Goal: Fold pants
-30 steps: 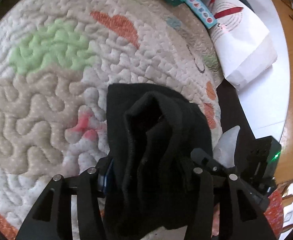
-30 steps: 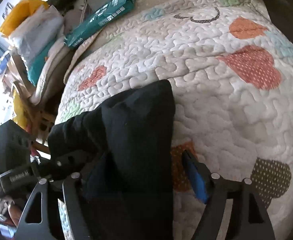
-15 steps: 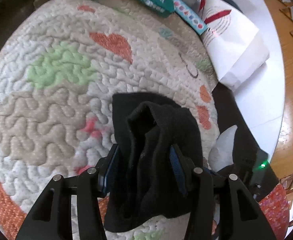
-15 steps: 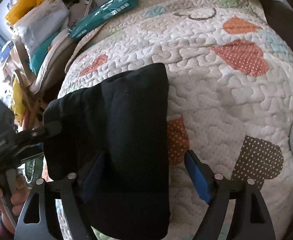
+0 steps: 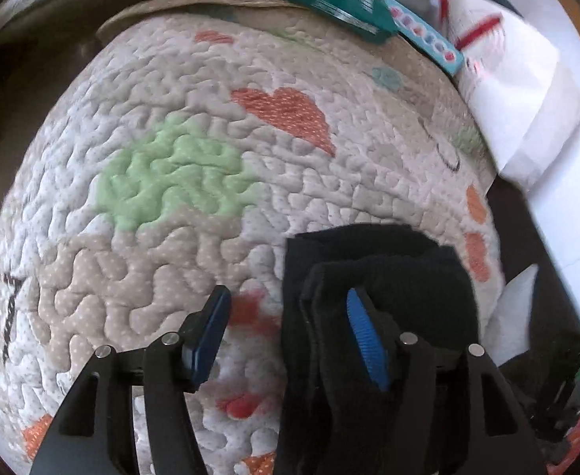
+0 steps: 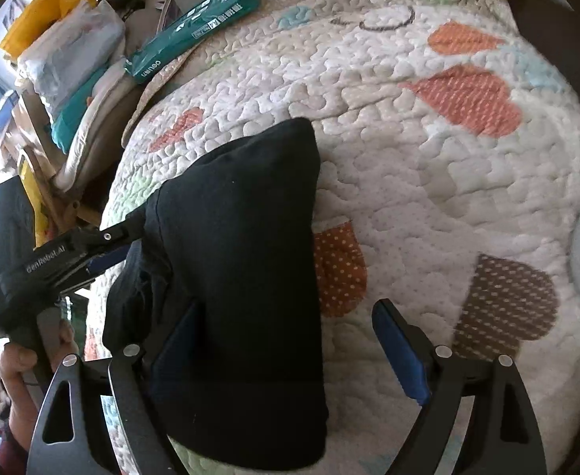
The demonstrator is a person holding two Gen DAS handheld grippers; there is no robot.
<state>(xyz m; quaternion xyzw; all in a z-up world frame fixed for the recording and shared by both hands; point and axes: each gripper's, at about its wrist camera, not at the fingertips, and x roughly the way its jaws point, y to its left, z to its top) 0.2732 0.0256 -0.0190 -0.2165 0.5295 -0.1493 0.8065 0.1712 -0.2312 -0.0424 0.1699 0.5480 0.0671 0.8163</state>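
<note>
The black pants [image 6: 238, 261] lie folded into a compact bundle on the quilted heart-pattern blanket [image 6: 428, 158]. They also show in the left wrist view [image 5: 389, 277], at the blanket's right edge. My left gripper [image 5: 286, 332] is open and empty; its right finger rests against the bundle's top fold and its left finger is over bare blanket. My right gripper [image 6: 286, 348] is open and empty; the bundle lies between its fingers and hides most of the left one. The left gripper also shows in the right wrist view [image 6: 92, 249], at the bundle's left edge.
A green paper pack [image 6: 195, 35] and stacked cloths [image 6: 76, 67] line the blanket's far-left side. A white bag with red marks [image 5: 515, 91] and a white surface [image 5: 567, 213] lie to the right in the left wrist view. A hand [image 6: 17, 376] holds the left gripper.
Both grippers have let go of the pants and drawn back. The left jaws opened wide and shifted left off the bundle. The bundle now rests flat on the blanket.
</note>
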